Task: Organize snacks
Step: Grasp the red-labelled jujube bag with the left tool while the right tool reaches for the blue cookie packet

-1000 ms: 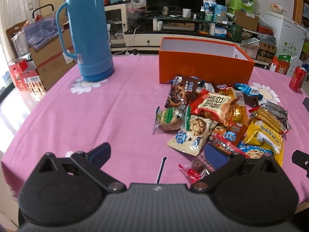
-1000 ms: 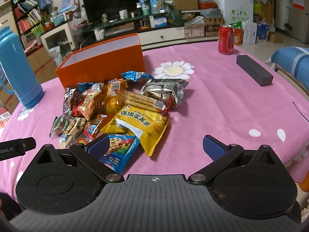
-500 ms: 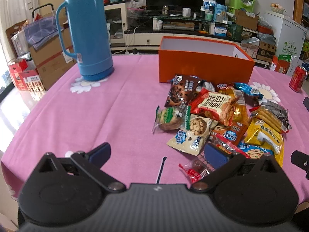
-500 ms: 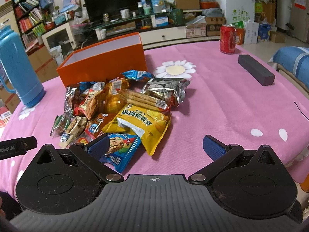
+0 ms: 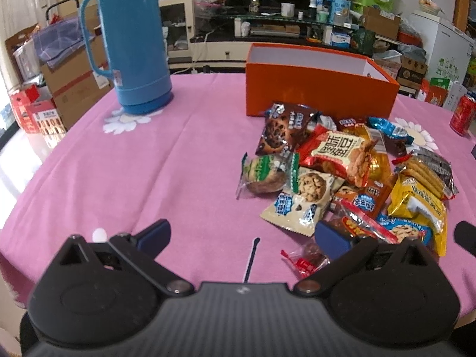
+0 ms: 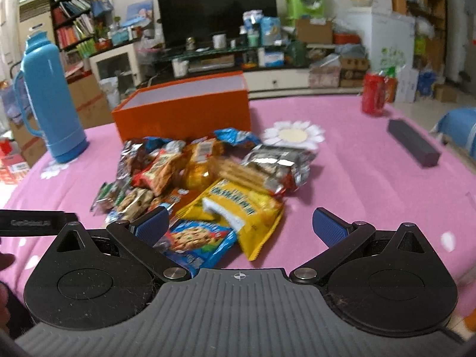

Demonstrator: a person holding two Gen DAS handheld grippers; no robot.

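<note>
A pile of snack packets lies on the pink tablecloth in front of an open orange box. The pile also shows in the right wrist view, with the orange box behind it. My left gripper is open and empty, low over the cloth at the pile's near left edge. A small red-wrapped candy lies by its right finger. My right gripper is open and empty, over a blue cookie packet and a yellow packet.
A tall blue thermos stands at the far left of the table. A red can and a dark grey bar are at the right. A thin black stick lies near the left gripper. Room clutter surrounds the table.
My right gripper has moved forward and slightly left toward the pile, and its view is blurred by motion. My left gripper has barely moved.
</note>
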